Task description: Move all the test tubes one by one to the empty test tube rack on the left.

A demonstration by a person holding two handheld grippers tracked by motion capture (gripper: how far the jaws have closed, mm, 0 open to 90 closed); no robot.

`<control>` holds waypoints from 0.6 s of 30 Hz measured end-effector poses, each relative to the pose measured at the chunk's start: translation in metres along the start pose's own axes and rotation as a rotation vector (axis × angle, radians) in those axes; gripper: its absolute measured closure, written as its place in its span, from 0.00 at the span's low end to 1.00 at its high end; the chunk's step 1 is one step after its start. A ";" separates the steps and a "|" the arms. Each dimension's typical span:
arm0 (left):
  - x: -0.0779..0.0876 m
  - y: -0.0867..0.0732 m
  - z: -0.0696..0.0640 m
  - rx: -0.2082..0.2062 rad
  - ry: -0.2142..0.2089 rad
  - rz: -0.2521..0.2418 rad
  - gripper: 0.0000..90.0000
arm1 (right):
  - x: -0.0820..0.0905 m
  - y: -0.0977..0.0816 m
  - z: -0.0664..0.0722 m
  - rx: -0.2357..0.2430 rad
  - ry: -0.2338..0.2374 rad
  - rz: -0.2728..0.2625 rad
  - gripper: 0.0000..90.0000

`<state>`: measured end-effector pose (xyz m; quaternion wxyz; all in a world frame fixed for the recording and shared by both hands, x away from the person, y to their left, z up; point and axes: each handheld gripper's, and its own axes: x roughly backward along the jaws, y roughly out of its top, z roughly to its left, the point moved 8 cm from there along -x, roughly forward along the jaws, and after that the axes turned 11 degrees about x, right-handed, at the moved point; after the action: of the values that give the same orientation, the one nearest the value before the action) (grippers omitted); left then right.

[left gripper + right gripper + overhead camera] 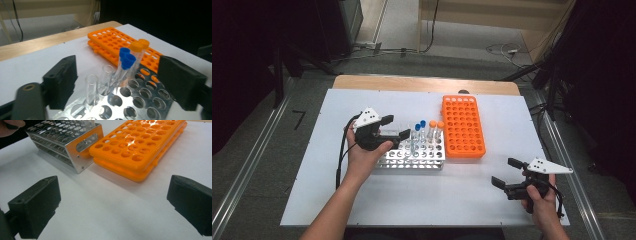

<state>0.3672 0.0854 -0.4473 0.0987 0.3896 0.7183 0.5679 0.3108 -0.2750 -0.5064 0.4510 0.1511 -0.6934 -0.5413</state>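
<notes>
The metal rack (pixel 414 155) serves as the landmark: the left gripper (pixel 393 127) hovers over its left half with jaws spread wide and nothing between them, the two uncapped glass tubes (pixel 92 86) standing in the rack's holes just ahead of the pads. Further along the same rack stand two blue-capped tubes (pixel 127 60) and two orange-capped tubes (pixel 140 45), all upright in their holes. Judging by this, a tube has been seated in the rack and the hand is free for the next one; that move calls for lining the pads either side of a single tube without knocking its neighbours, then closing gently on the glass. The orange rack (pixel 463 126) lies touching the metal rack's right end, its holes empty. The right gripper (pixel 508 174) rests well to the right of the metal rack, near the table's front edge, jaws wide and empty. The white tabletop (pixel 422 195) sits on a wooden board; grey floor, cables and dark stands surround it.
</notes>
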 end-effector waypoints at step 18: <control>0.047 -0.022 -0.023 0.005 -0.036 -0.030 0.00 | -0.003 0.000 0.002 0.006 -0.001 0.005 0.00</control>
<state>0.3119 0.0992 -0.4454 0.1191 0.3890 0.7238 0.5573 0.3109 -0.2716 -0.5075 0.4514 0.1503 -0.6956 -0.5383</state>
